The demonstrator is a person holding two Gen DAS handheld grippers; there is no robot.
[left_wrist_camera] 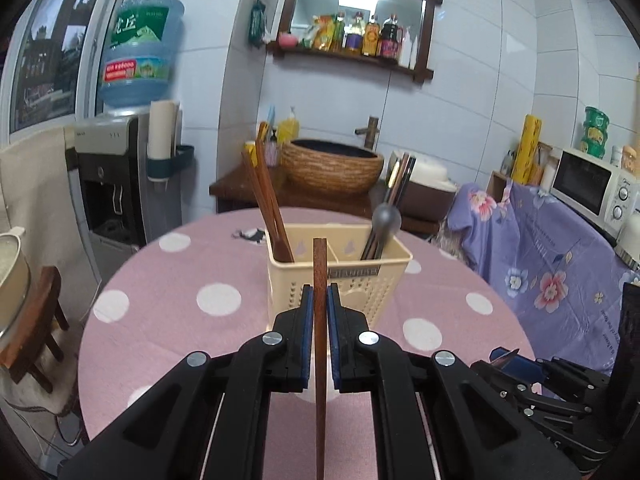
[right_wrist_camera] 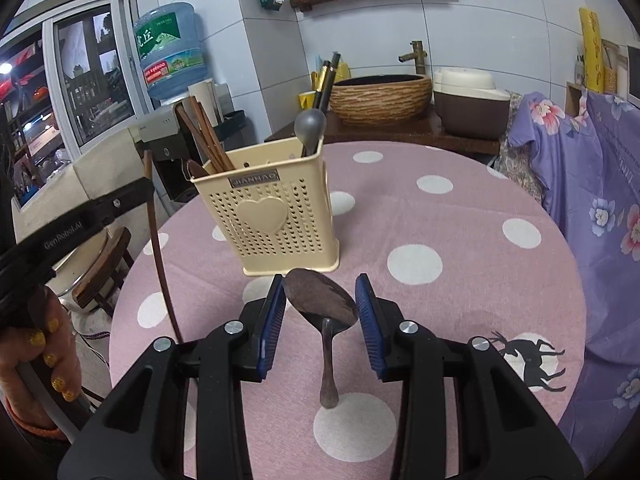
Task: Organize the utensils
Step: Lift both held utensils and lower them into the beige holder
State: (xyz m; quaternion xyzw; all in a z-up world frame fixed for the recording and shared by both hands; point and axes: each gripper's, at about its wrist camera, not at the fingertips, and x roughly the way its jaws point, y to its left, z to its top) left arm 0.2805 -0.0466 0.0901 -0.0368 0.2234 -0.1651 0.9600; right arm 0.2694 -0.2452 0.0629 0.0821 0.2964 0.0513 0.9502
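Centrally, the round table under a pink polka-dot cloth (right_wrist_camera: 460, 216) is occupied by a cream perforated plastic utensil holder (right_wrist_camera: 268, 216), filled with brown chopsticks (left_wrist_camera: 266, 204) and a grey ladle (right_wrist_camera: 310, 125). A brown wooden chopstick (left_wrist_camera: 319, 280) is pinched upright by the left gripper (left_wrist_camera: 319, 300). A dark spoon (right_wrist_camera: 322, 304) lies on the cloth between the spread jaws of the right gripper (right_wrist_camera: 320, 300).
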